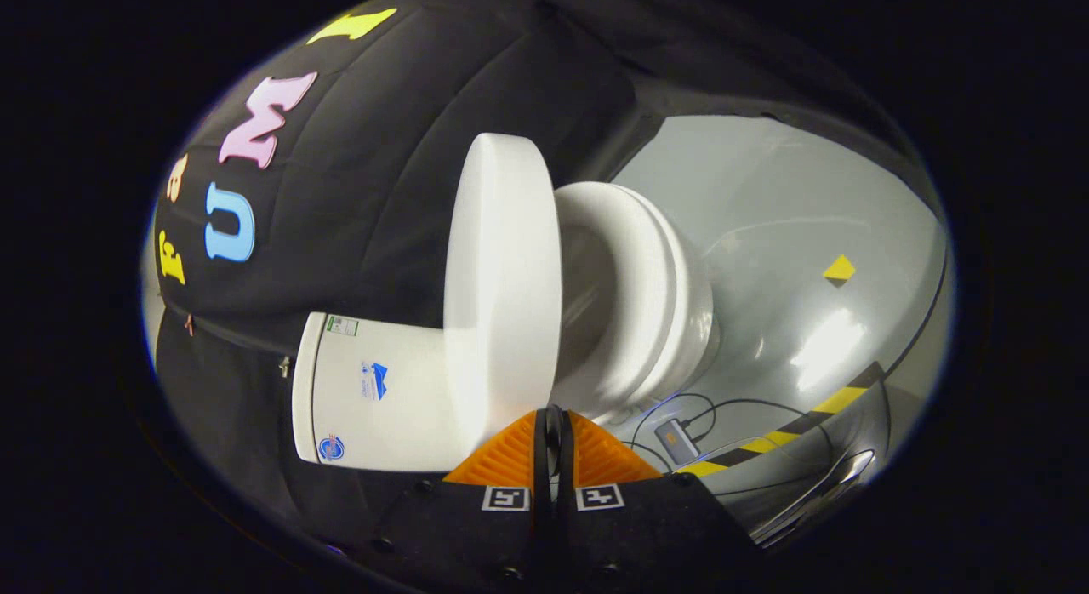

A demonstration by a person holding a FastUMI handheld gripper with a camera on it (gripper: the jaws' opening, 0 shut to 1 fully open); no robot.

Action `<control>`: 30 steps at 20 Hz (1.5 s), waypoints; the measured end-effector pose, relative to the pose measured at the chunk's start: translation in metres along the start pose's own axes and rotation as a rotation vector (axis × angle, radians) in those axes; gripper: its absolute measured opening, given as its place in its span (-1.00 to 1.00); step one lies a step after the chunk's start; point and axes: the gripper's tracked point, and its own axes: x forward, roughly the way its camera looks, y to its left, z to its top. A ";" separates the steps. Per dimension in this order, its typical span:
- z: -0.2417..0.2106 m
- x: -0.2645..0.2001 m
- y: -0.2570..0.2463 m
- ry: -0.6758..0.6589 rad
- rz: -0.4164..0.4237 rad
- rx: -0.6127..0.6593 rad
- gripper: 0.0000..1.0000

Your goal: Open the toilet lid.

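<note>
Tongs: the tongs (553, 432) are pressed together with nothing between them.
Lid: the thick white plastic toilet lid (502, 296) stands up, lifted off the seat, just past the tong tips.
Seat: the white round toilet seat (634, 296) sits on the bowl.
Tank: the white toilet tank (374, 394) is beside the lid.
Floor: shiny grey floor (766, 237) with a yellow-and-black striped tape (800, 424).

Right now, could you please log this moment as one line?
white toilet lid: raised, beside tank | tongs: shut, empty, just before lid | seat: down

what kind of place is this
Likely a mock bathroom in a recording booth: a white toilet with its lid raised against the tank, black cloth wall behind. The gripper jaws are shut.
</note>
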 end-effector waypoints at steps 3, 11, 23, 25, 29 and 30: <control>0.005 -0.019 0.037 -0.040 -0.026 -0.056 -0.89; 0.001 -0.043 0.099 -0.135 -0.152 -0.164 -0.89; -0.027 -0.056 0.193 -0.222 -0.257 -0.362 -0.89; -0.035 -0.055 0.210 -0.234 -0.261 -0.391 -0.89; -0.054 -0.051 0.244 -0.246 -0.249 -0.442 -0.89; -0.058 -0.050 0.251 -0.251 -0.249 -0.453 -0.88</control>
